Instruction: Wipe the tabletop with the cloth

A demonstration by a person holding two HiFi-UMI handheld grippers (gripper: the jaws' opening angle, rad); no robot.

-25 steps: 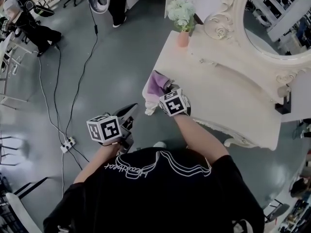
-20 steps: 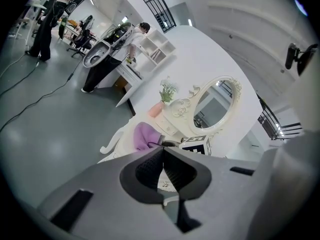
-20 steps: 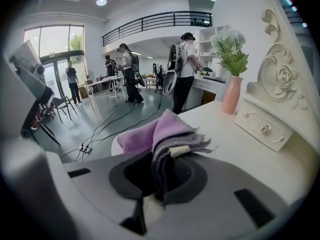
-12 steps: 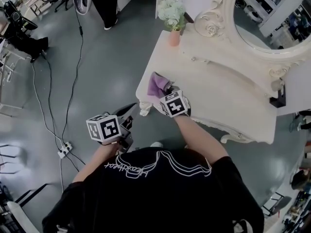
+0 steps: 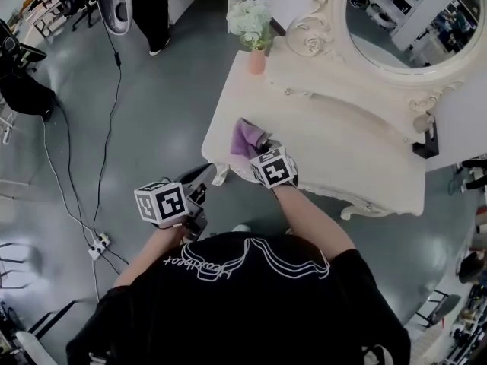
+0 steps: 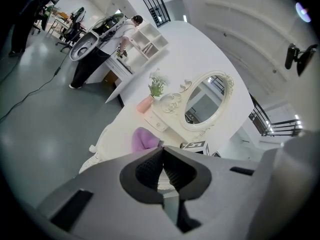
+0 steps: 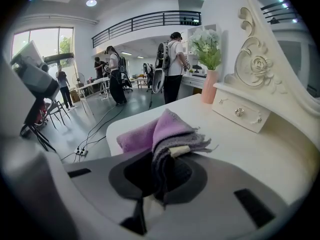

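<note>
1. Since a second ago, your right tongs (image 5: 257, 147) have drawn the purple fleecy cloth (image 5: 244, 136) inward from the left front corner of the cream-white carved bench (image 5: 342, 150). More bare top now shows to the cloth's left.
2. Your left tongs (image 5: 199, 176) have kept much the same place, off the bench and over the grey floor (image 5: 152, 105).
3. The right tongs are clamped on the cloth: a bunched fold sits between the pads, and the rest lies on the bench top just ahead.
4. The left tongs are closed pad against pad with nothing between them, and they point towards the bench.
5. Your right forearm reaches forward over the bench's front edge, marker cube uppermost. Your left arm is bent close to your body.
6. The pink vase of white flowers (image 5: 257, 61) stands at the far left corner, well apart from the cloth.
</note>
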